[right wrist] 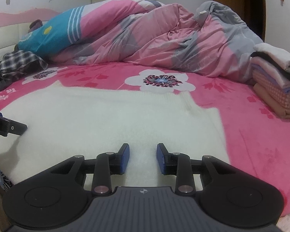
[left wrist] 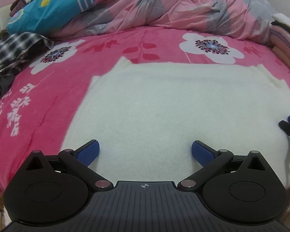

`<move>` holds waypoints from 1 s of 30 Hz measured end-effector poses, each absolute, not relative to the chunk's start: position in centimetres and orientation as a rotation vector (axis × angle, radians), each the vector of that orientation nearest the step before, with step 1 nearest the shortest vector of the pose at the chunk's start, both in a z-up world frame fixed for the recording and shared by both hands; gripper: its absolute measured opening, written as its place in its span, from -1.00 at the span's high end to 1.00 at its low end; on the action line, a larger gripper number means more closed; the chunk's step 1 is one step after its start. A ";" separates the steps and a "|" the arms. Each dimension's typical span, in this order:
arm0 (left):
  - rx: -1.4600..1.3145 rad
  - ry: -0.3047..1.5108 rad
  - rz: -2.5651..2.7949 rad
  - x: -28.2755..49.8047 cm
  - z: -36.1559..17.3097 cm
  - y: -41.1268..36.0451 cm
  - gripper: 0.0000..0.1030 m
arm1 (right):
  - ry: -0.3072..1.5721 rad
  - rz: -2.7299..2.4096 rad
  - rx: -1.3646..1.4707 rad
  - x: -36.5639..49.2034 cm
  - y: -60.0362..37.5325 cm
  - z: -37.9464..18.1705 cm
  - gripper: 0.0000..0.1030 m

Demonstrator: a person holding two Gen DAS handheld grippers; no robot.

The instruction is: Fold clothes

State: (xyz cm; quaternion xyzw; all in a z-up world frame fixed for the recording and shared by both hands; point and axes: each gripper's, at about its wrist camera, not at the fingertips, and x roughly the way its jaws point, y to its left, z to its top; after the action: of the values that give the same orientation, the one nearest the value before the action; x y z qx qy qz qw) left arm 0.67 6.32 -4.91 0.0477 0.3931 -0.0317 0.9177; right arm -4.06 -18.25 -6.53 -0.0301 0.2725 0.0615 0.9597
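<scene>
Left wrist: white garment [left wrist: 174, 106] flat, fingers [left wrist: 88, 152] apart.

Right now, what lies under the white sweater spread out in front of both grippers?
The white sweater lies flat on the pink floral bedsheet, which shows around its far, left and right edges. The stretch of sheet directly beneath it is covered, so anything lying there cannot be seen.

The white garment [left wrist: 164, 104] spread flat is fuzzy, matt knit. Under it the pink flowered bedspread [left wrist: 48, 100] looks plush and velvety. The far quilt [right wrist: 154, 38] is smooth, faintly sheeny cloth. Both grippers [left wrist: 145, 152] [right wrist: 143, 158] are matt black plastic with dimpled blue rubbery pads [right wrist: 125, 159].
</scene>
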 end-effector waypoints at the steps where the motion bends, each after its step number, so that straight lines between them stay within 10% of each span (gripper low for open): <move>1: 0.105 0.809 -0.062 0.7 -4.9 6.2 -1.00 | 0.551 0.124 -0.060 -4.1 -18.2 -6.5 0.36; 30: 0.181 0.813 -0.004 0.3 -4.7 4.7 -1.00 | 0.509 0.099 -0.014 -4.7 -18.4 -7.2 0.34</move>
State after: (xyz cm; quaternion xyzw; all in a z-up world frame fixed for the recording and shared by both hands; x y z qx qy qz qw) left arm 0.29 4.67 -4.75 0.0881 0.3949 -0.0022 0.9145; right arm -4.69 -18.41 -7.19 -0.0068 0.2517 0.0490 0.9666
